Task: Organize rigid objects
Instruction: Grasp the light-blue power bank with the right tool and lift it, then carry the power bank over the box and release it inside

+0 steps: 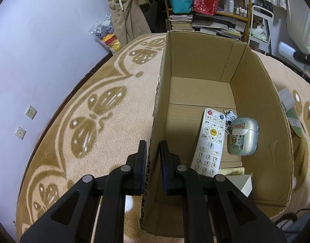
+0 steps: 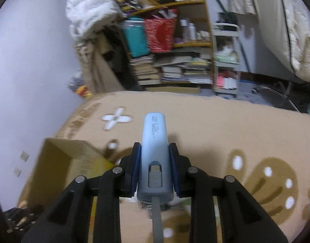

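Observation:
An open cardboard box [image 1: 254,93] stands on the beige patterned blanket. Inside lie a white remote control [image 1: 210,141], a silvery earbud case with cartoon stickers [image 1: 243,139] and a small white box [image 1: 244,183]. My left gripper [image 1: 152,158] is shut on the box's left wall, one pad outside and one inside. In the right wrist view, my right gripper [image 2: 155,162] is shut on a light blue power bank [image 2: 155,141] with a grey cable hanging from its near end, lifted above the blanket. The box [image 2: 73,162] shows at lower left there.
A lilac wall with two sockets [image 1: 26,121] runs along the left. Behind the bed stands a cluttered shelf [image 1: 205,10] with books and bags, and a white cart [image 1: 260,26]. A white item and a green card [image 1: 292,117] lie right of the box.

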{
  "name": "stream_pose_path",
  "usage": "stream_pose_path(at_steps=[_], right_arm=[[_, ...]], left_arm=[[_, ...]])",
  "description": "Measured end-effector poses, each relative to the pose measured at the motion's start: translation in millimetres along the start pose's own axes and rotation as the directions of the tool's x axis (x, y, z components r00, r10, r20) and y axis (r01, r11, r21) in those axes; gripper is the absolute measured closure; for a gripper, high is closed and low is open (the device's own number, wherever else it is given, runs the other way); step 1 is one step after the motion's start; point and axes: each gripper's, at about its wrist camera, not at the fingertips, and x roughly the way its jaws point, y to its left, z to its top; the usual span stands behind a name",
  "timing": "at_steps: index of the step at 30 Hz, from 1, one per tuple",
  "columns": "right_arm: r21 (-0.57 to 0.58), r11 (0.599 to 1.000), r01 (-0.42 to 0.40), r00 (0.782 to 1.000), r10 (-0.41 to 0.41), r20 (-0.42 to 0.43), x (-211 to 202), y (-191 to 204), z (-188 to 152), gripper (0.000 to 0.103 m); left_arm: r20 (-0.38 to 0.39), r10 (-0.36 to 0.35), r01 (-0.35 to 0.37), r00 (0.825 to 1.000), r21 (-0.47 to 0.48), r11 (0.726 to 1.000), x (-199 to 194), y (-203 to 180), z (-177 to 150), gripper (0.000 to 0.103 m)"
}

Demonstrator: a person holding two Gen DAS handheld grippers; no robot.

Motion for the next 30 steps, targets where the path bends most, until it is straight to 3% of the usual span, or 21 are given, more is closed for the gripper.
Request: stream_pose_path(at_steps=[9, 16, 30], right_arm=[[-0.095, 0.987, -0.129, 0.992, 0.129, -0.006, -20, 65, -4, 0.074], [-0.118, 0.968, -0.221, 0.975, 0.219, -0.03, -28, 90, -17, 0.074], [-0.188, 0.932, -0.311, 0.947, 0.287, -0.146, -13, 125, -44, 0.074]], left_arm=[[0.0, -0.001, 0.001, 1.0, -0.001, 1.0, 0, 1, 0, 0.091], [-0.001, -0.002, 0.002, 1.0, -0.002, 1.0, 0, 0, 0, 0.091], [-0.001, -0.003, 0.003, 1.0, -0.003, 1.0, 0, 0, 0, 0.091]])
